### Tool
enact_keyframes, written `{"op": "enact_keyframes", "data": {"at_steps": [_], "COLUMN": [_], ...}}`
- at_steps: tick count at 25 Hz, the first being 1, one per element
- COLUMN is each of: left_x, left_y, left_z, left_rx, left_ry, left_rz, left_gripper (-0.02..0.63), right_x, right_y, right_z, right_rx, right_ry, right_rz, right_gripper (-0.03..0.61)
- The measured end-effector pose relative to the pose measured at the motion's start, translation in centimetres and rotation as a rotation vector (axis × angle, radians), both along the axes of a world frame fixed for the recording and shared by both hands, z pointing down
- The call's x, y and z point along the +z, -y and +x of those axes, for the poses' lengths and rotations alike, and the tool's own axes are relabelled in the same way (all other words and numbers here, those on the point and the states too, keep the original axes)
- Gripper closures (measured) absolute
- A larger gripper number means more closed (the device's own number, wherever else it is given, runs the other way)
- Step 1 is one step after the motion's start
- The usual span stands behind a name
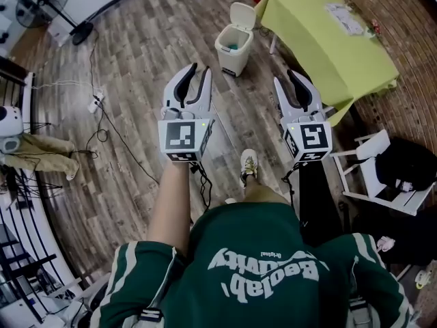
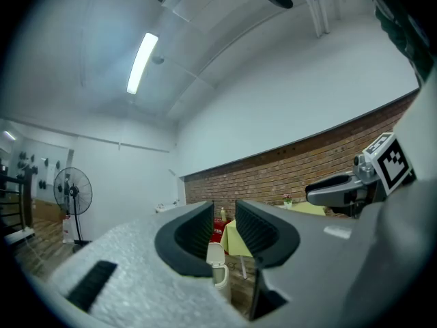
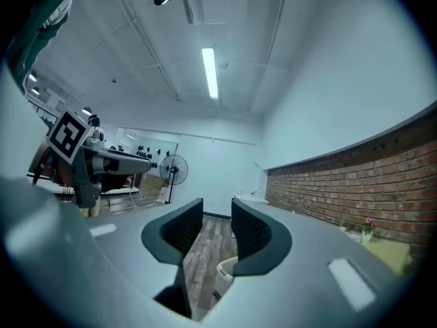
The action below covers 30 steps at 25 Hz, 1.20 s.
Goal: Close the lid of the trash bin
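Facing the trash bin point(image 1: 234, 48), standing white on the wood floor point(image 1: 143, 60) just beside a corner of the yellow-green worktop point(image 1: 321, 53), with its lid point(image 1: 243, 14) tipped up and back and something teal lying inside. Holding the left tool point(image 1: 199, 72) and the right tool point(image 1: 287, 79) level and side by side, both with jaws parted and nothing between the pads, both well apart from the bin. Sighting the bin low between the jaws in the left gripper view and at the lower edge in the right gripper view.

Judging the step in hand as the walk-up, with the closing not yet begun. Likely calling for stepping nearer, bringing one tool over and behind the raised lid, then pressing its top edge forward and down along the hinge's arc rather than pinching it. Probably worth steadying the body with the other tool, given a bin seemingly light and apt to slide on the boards. Easing off near the rim, avoiding a slam.

Reading little in the way of print: white lettering across the green sweatshirt point(image 1: 266, 268), appearing upside down and not clearly legible; black-and-white square markers on the cubes point(image 1: 183, 137), carrying no words; a printed sheet point(image 1: 345, 18) on the worktop, too small for reading. Finding no brand on the bin.
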State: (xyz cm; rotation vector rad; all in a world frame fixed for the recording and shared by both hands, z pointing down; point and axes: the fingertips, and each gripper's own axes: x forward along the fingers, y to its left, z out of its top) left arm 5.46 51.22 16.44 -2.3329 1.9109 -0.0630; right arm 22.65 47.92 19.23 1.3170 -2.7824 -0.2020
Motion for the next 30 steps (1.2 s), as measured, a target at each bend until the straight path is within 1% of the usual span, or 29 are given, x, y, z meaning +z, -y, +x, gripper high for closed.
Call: {"op": "enact_keyframes", "data": {"at_steps": [9,14,16,18,23,30], "left_x": [0.9,1.1,1.3,1.7,2.3,2.9], "left_y": [11.0,16.6,18.6,20.2,23.8,26.8], "left_z": [-0.5,-1.0,-1.2,-1.4,-1.4,-1.2], "left_rx": [-0.02,-0.037,-0.047,-0.055,-0.084,-0.102], "left_ry": [0.008,-0.009,-0.021,-0.027,-0.015,-0.021], "left_rz": [-0.016,-0.025,-0.029,-0.036,-0.05,-0.058], "left_gripper": [0.505,0.506,0.52,0.523,0.523,0.518], "right_x": [1.1,0.9,0.8,1.1,2.2,2.9], "right_y": [11.6,17.8,19.8,21.5,25.0,28.2], "right_z": [-0.6,-1.6,-1.8,-2.0,-2.1,-2.1], "right_rx": [-0.019,-0.045,-0.053,-0.059,-0.08,-0.1], "right_ry": [-0.001,0.001,0.005,0.009,0.014,0.025], "right_rz": [-0.02,-0.024,-0.025,-0.029,-0.047,-0.06], "right_gripper": [0.436,0.434,0.435,0.434,0.433,0.43]}}
